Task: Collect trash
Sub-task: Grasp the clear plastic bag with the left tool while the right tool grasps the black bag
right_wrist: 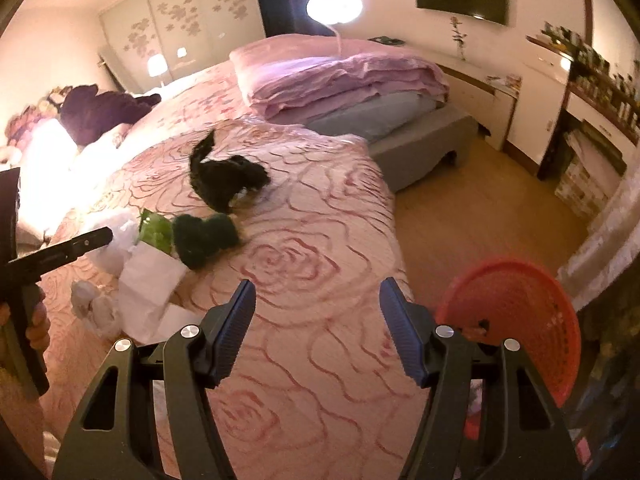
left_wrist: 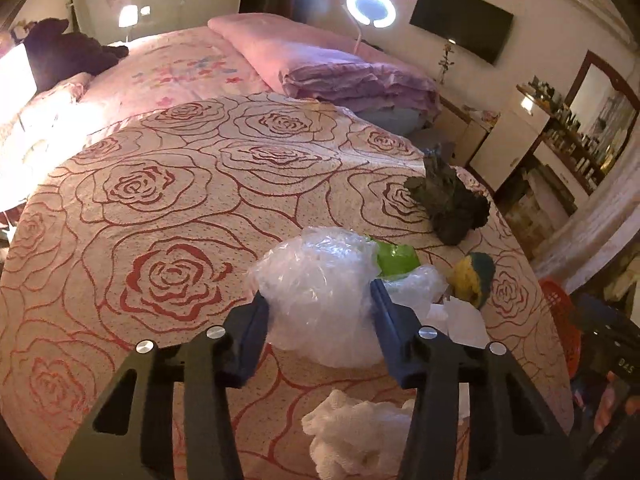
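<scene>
My left gripper (left_wrist: 320, 300) is shut on a crumpled clear plastic bag (left_wrist: 316, 280) lying on the rose-patterned bedspread (left_wrist: 160, 208); both blue pads press into its sides. Beside the bag lie a green wrapper (left_wrist: 396, 260), a yellow and blue crumpled piece (left_wrist: 474, 276), white paper (left_wrist: 460, 316), a dark crumpled wad (left_wrist: 448, 204) and a white tissue (left_wrist: 352, 440). My right gripper (right_wrist: 318, 292) stands open over bare bedspread with nothing between its fingers. In the right wrist view the trash pile, with the green wrapper (right_wrist: 156, 232), sits at the left.
A red mesh basket (right_wrist: 516, 320) stands off the bed's corner at the right, over the wooden floor (right_wrist: 480, 208). Folded pink bedding (left_wrist: 332, 68) lies at the far end. A person's hand (right_wrist: 36, 320) holds the left gripper's handle at the left edge.
</scene>
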